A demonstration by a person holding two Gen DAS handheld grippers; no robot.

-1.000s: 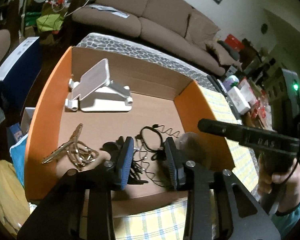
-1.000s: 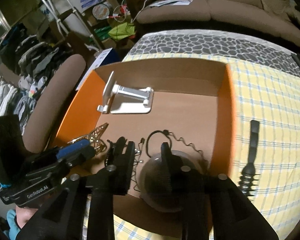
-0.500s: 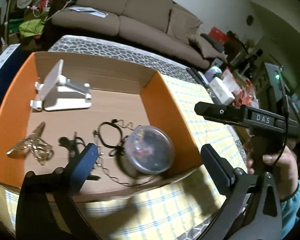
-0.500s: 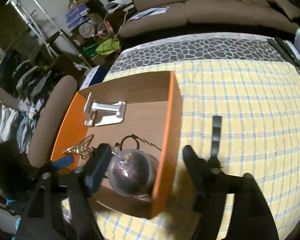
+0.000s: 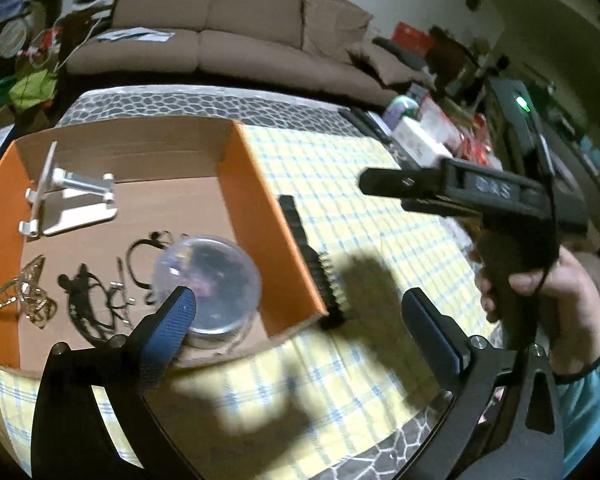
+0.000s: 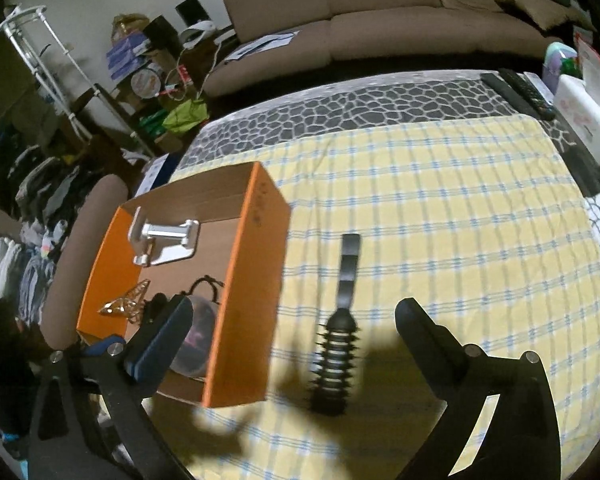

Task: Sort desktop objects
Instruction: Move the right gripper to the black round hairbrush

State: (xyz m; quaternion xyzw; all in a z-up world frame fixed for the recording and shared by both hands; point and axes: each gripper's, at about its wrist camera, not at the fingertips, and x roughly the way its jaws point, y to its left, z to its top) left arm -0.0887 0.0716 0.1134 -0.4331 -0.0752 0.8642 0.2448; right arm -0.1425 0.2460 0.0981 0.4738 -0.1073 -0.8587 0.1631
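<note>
We hold both tools spread and empty. The black hairbrush (image 6: 342, 328) lies on the bench just right of the orange box (image 6: 244, 296), its long axis running away from us, centred before the right tool (image 6: 292, 320); the left tool (image 5: 300, 312) is farther.

The box (image 5: 268, 216) is plain matt cardboard inside, with smooth orange facing on its side walls. In it, the phone stand (image 5: 70, 200) looks like brushed silvery metal, the round container (image 5: 208, 280) is clear glossy plastic, and the hair clip (image 5: 18, 300) has a shiny gold finish. The hairbrush (image 6: 340, 340) is matt black plastic with stiff bristles. A yellow checked cloth (image 6: 460, 220) covers the tabletop, woven and matt. The left hand-held gripper (image 5: 298, 312) shows textured blue rubbery pads (image 5: 172, 320) on matt black arms.
</note>
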